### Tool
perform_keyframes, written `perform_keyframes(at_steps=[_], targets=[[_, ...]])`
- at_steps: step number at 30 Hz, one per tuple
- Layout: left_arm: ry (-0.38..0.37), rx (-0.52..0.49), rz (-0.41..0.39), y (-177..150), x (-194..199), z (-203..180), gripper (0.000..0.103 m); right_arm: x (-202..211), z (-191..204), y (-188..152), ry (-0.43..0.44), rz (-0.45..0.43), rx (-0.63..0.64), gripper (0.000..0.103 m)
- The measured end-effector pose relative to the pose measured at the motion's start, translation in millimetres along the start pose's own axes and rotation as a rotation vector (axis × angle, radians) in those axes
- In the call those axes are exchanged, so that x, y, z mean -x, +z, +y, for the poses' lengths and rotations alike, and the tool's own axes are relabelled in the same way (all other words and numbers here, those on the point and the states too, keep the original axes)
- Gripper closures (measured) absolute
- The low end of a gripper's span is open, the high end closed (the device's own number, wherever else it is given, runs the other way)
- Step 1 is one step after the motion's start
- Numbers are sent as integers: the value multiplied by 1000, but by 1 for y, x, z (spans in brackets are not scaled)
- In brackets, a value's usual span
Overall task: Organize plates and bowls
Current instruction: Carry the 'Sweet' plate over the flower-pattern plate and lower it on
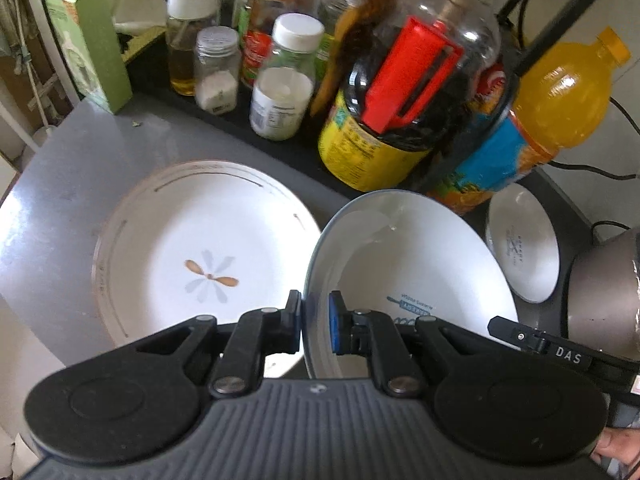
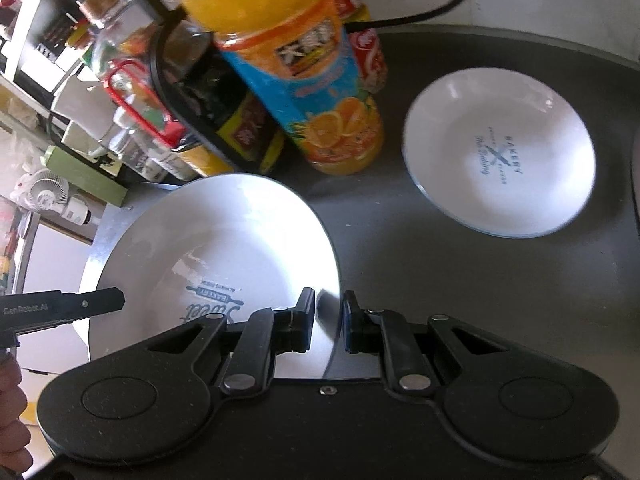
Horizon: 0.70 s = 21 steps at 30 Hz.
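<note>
1. Two grippers clamped one dish: left gripper [image 1: 314,320] pinched the near-left rim of the white ceramic bowl with the blue rolling-pin print [image 1: 412,264], right gripper [image 2: 329,322] pinched its near-right rim [image 2: 224,256].
2. Appeared lifted and tilted above the grey countertop [image 1: 60,200], just right of the wide white plate with the gold-and-blue flower [image 1: 200,248], whose right edge sat hidden beneath the bowl.
3. Left resting flat at far right: a second, smaller white bowl with blue lettering [image 2: 500,152], well apart from the held bowl.
4. Crowded close behind: tall orange juice bottle [image 2: 304,80], dark soy sauce jug with a red handle [image 1: 400,92], small white-capped jars [image 1: 284,80].
5. Judged risks:
   - Slipping out of thin rim pinches, since glazed ceramic offers little friction and each pad caught only an edge.
   - Twisting or cracking the rim if the two hands drifted apart or rose unevenly.
   - Clipping the juice bottle with the far rim while swinging, toppling the bottles.
   - Chipping on the flowered plate if lowered too fast or off-centre.
</note>
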State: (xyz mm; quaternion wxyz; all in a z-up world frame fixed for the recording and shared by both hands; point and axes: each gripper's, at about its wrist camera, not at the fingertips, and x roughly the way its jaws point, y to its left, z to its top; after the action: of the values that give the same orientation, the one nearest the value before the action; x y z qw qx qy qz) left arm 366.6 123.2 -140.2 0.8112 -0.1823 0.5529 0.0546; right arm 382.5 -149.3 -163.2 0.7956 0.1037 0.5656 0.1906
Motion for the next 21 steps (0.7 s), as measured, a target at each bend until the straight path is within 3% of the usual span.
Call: perform_keyframes(at_steps=[21], targets=[[28,45,7,9,5,80,91,-32,75,-6,11,0,35,88]])
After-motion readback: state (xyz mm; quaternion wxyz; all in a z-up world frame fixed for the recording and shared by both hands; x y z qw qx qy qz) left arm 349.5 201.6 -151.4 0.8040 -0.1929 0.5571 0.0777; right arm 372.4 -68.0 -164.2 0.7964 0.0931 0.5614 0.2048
